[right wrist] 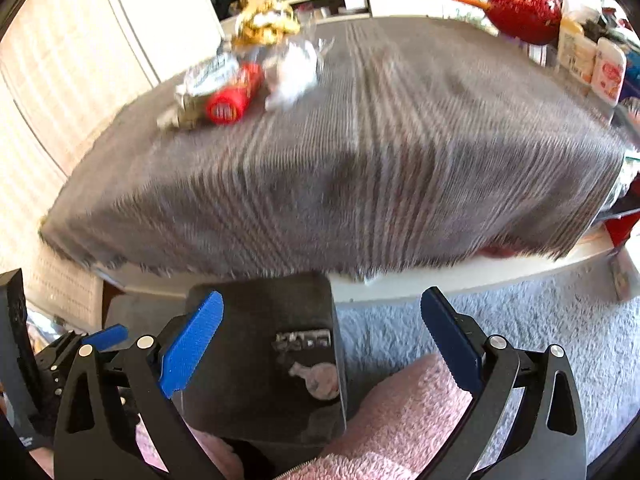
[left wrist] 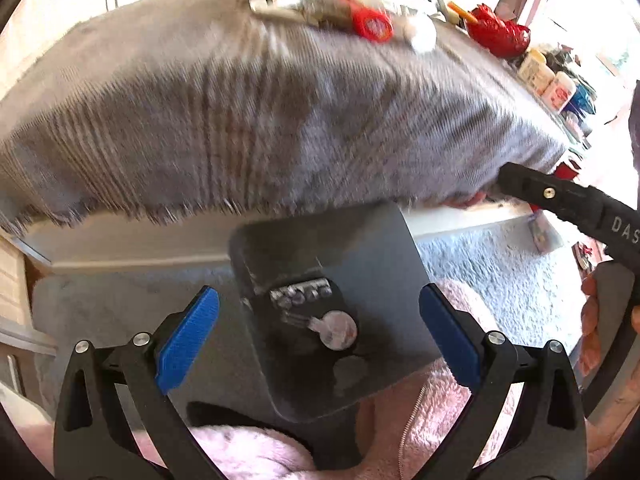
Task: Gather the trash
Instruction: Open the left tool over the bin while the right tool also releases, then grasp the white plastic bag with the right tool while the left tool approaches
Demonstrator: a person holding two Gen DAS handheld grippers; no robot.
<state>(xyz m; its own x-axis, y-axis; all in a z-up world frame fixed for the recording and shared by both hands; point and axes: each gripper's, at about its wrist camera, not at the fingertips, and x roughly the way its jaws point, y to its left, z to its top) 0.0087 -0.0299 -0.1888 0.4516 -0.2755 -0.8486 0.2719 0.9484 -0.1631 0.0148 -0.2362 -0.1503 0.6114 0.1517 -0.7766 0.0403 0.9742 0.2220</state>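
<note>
A dark grey bin [left wrist: 360, 240] stands on the floor below the table edge, with a foil blister pack [left wrist: 300, 294] and a round lid [left wrist: 338, 330] inside. My left gripper [left wrist: 318, 300] hangs open above it, nothing between its blue pads. My right gripper [right wrist: 322, 300] is also open and empty, over the same bin [right wrist: 260, 312]. On the far side of the grey cloth [right wrist: 400, 160] lie a red tube [right wrist: 234, 96], crumpled white paper [right wrist: 292, 74], silver foil wrappers [right wrist: 208, 76] and a gold wrapper [right wrist: 264, 20]. Both views are blurred.
A shiny red object [right wrist: 524, 12] and several bottles [right wrist: 592, 64] crowd the table's right end. Pale carpet [right wrist: 520, 340] lies under the table. A person's pink fluffy robe [left wrist: 460, 400] fills the foreground beside the bin. White cupboard doors [right wrist: 60, 80] stand at the left.
</note>
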